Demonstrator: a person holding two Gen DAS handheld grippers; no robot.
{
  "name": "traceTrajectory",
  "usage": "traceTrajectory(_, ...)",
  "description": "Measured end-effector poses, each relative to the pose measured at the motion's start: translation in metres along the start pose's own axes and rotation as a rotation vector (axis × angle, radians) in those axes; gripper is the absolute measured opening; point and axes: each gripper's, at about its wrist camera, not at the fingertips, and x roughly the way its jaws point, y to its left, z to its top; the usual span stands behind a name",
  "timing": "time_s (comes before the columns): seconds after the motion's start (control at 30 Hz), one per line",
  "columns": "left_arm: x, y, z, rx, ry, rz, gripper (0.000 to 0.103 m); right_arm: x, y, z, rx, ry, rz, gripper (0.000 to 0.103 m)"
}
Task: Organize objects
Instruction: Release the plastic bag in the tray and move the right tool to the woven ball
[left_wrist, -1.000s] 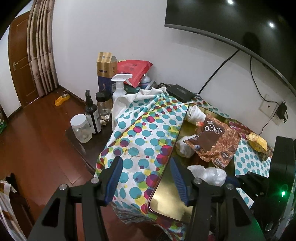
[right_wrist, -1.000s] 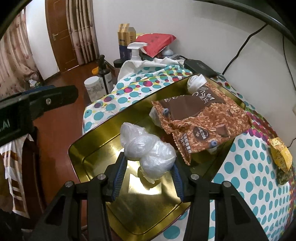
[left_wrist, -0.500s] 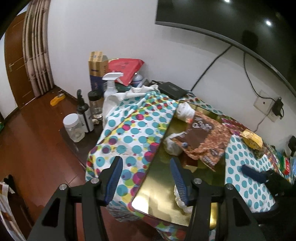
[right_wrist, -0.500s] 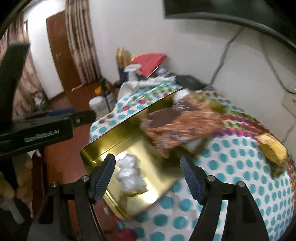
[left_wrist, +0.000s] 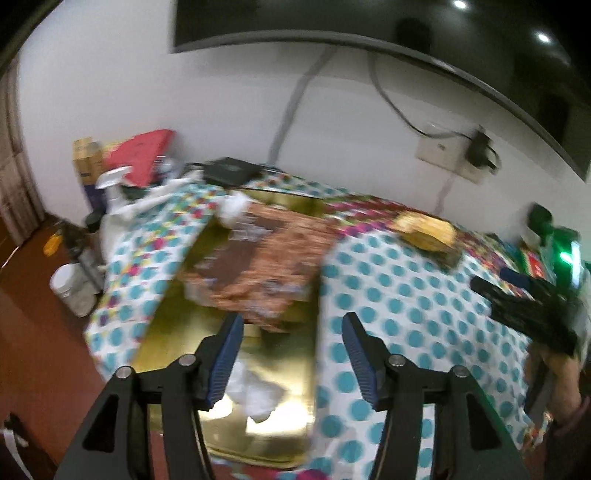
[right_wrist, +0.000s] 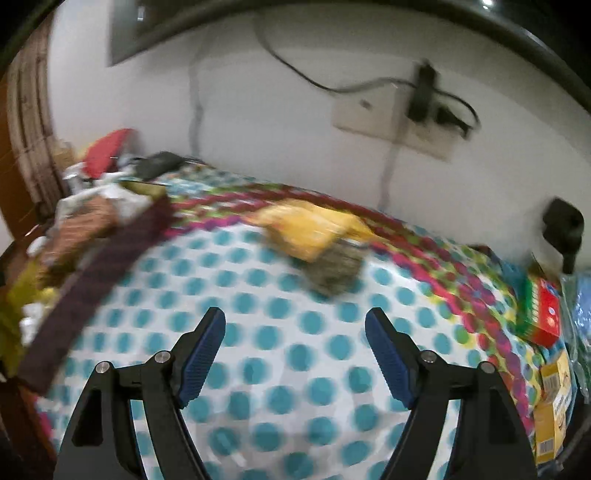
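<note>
A white wall (left_wrist: 221, 110) is rising beyond the fingers, carrying a socket plate (right_wrist: 391, 118) and trailing cables. A dark screen (left_wrist: 406, 29) is hanging above, and reddish wood flooring (left_wrist: 33, 332) is showing left of them.

Both views are smeared by motion, so the print on the brown snack bag (left_wrist: 258, 266) in the gold tray (left_wrist: 280, 362) cannot be read. The yellow packet (right_wrist: 310, 229) is a blur and partly hides a greyish lump behind it. The bottles (left_wrist: 77, 280) at the left edge melt together. The yellow box (right_wrist: 554, 402) is cut off by the picture's rim.
</note>
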Motion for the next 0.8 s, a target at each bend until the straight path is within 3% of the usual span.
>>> traceTrajectory(0.13, 0.016, -0.035, 0.001, 0.05, 0.031, -0.047, 0.062, 0.027, -0.017, 0.002, 0.017, 0.034, 0.001, 0.076)
traceTrajectory(0.3, 0.035, -0.067, -0.001, 0.129, 0.067, -0.053, 0.062, 0.053, -0.023, 0.014, 0.01, 0.045, -0.007, 0.076)
traceTrajectory(0.6, 0.068, -0.093, -0.002, 0.173, 0.111, -0.045, 0.062, 0.085, -0.024, 0.031, -0.01, 0.05, 0.001, 0.075)
traceTrajectory(0.63, 0.071, -0.096, -0.002, 0.178, 0.114, -0.046, 0.062, 0.088, -0.023, 0.032, -0.014, 0.056, 0.005, 0.073)
traceTrajectory(0.67, 0.074, -0.099, -0.001, 0.181, 0.118, -0.046, 0.062, 0.091, -0.023, 0.033, -0.017, 0.063, 0.003, 0.058)
traceTrajectory(0.7, 0.077, -0.102, 0.0, 0.182, 0.12, -0.049, 0.062, 0.092, -0.024, 0.033, -0.023, 0.067, 0.0, 0.052)
traceTrajectory(0.8, 0.084, -0.11, 0.004, 0.176, 0.107, -0.07, 0.062, 0.086, -0.033, 0.028, 0.004, 0.058, 0.03, 0.051)
